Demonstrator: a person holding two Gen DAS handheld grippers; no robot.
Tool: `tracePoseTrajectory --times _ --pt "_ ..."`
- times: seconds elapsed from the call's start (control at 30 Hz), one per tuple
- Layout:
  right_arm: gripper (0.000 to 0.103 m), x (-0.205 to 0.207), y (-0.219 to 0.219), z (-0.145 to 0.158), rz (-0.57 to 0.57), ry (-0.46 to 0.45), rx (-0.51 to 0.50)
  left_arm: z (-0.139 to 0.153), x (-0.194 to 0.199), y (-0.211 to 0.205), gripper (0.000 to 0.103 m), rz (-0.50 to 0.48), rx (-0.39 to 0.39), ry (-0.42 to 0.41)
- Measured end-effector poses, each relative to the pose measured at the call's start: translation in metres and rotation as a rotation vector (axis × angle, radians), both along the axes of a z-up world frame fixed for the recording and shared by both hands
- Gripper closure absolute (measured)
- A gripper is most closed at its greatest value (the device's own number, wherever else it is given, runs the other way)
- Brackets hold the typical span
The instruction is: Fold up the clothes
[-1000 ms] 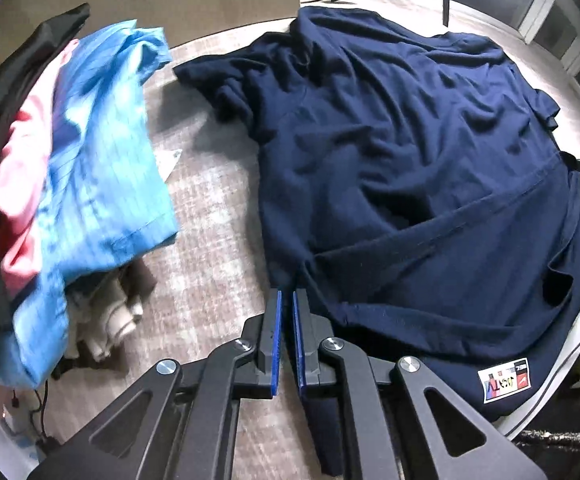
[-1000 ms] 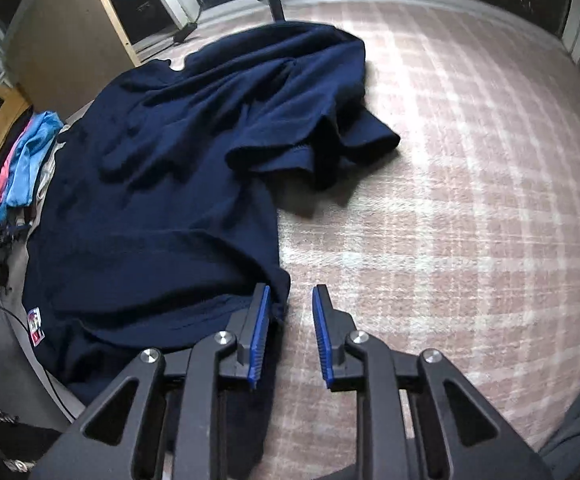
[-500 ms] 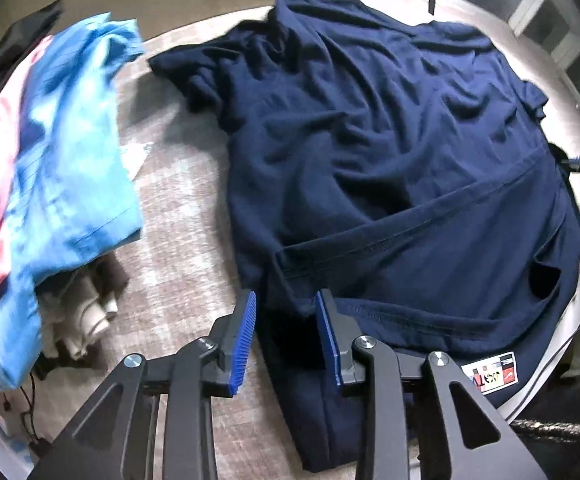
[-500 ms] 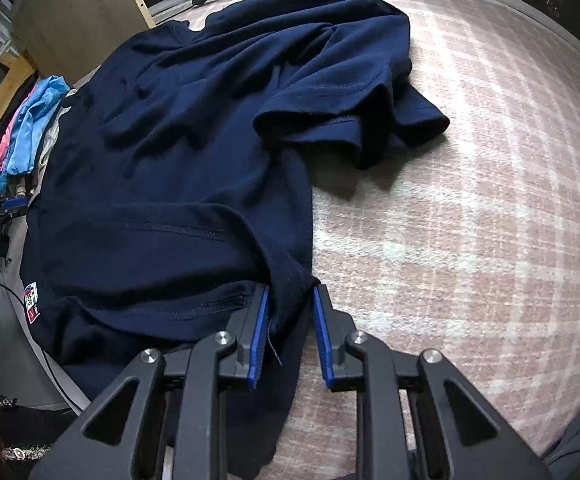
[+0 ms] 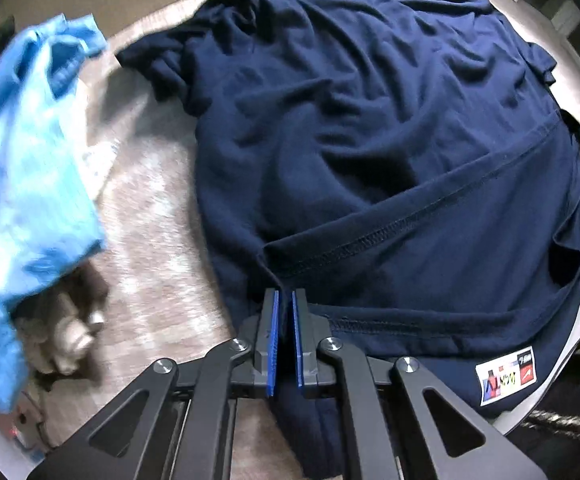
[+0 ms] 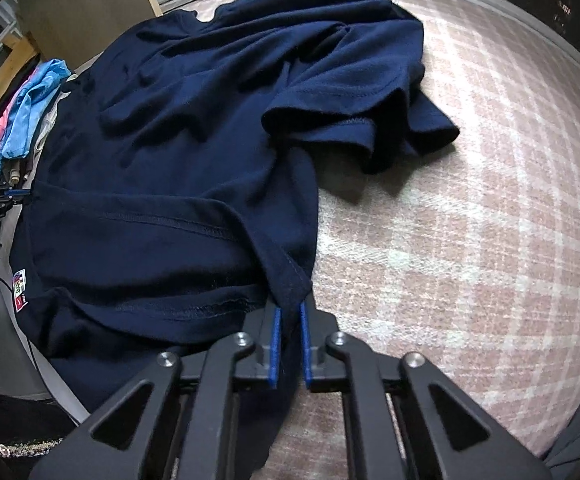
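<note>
The left gripper (image 5: 284, 338), with its blue-padded fingers (image 5: 274, 344) having just been closing, is now pinching the hem corner of the wrinkled navy-blue cotton T-shirt (image 5: 369, 128); fabric is showing between the pads. The right gripper (image 6: 288, 344) has likewise just been closing, and its fingers (image 6: 276, 346) are clamping the opposite hem corner of the same shirt, a strip of cloth running down between them.

The T-shirt is lying spread on a pink-and-white checked cloth covering the desk (image 6: 469, 220), reaching from the fingers up toward twelve o'clock in both wrist views, its lower part hanging over the near edge. In the left view a small multicoloured square label (image 5: 506, 376) is sitting on the hem at four o'clock from the fingers. In the right view a short sleeve (image 6: 361, 136) is bunching up at one o'clock.

A crumpled light-blue garment (image 5: 30, 168) is resting at nine to ten o'clock in the left view, well apart from the shirt, with pink fabric (image 6: 4, 128) beside it.
</note>
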State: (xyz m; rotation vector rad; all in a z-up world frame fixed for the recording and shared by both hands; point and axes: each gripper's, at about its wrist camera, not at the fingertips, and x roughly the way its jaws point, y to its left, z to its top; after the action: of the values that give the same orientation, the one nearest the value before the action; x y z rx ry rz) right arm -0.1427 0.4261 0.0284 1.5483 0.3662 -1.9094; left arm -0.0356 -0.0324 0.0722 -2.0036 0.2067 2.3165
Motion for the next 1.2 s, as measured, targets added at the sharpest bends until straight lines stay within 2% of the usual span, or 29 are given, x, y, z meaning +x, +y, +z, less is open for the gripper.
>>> tracePoseTrajectory --times 0.13,0.2,0.33,0.43,0.53,0.6,0.67,0.73,0.77,0.9,1.03,1.2 --pt "0.098 0.013 0.01 0.035 -0.01 0.069 -0.04 0.042 0.024 -0.002 0.098 0.004 -0.012 0.047" --pt "0.098 0.027 0.019 0.06 -0.008 0.104 -0.07 0.068 0.044 -0.002 0.098 0.008 -0.049 0.065" --pt "0.098 0.067 0.054 0.112 -0.011 0.194 -0.119 0.122 0.104 -0.007 0.098 0.012 -0.099 0.098" --pt "0.098 0.102 0.088 0.134 -0.053 0.219 -0.135 0.142 0.155 0.003 0.098 -0.007 -0.128 0.077" --pt "0.098 0.15 0.116 0.127 -0.132 0.191 -0.131 0.141 0.208 0.009 0.098 0.021 -0.066 0.009" --pt "0.098 0.19 0.135 0.118 -0.177 0.157 -0.098 0.119 0.238 0.019 0.101 0.002 -0.058 -0.07" --pt "0.098 0.219 0.142 0.102 -0.239 0.128 -0.089 0.102 0.265 0.024 0.101 -0.002 -0.029 -0.108" --pt "0.099 0.236 0.145 0.094 -0.272 0.13 -0.081 0.092 0.281 0.022 0.101 0.007 0.02 -0.098" --pt "0.099 0.244 0.146 0.09 -0.285 0.136 -0.076 0.088 0.284 0.019 0.101 -0.001 0.019 -0.086" --pt "0.099 0.249 0.134 0.085 -0.27 0.196 -0.045 0.08 0.272 0.009 0.101 -0.06 -0.037 -0.029" --pt "0.099 0.238 0.12 0.086 -0.252 0.254 -0.036 0.08 0.259 0.001 0.101 -0.074 -0.053 0.036" --pt "0.099 0.261 0.118 0.05 -0.23 0.192 0.005 0.041 0.287 0.007 0.101 -0.049 -0.028 -0.008"
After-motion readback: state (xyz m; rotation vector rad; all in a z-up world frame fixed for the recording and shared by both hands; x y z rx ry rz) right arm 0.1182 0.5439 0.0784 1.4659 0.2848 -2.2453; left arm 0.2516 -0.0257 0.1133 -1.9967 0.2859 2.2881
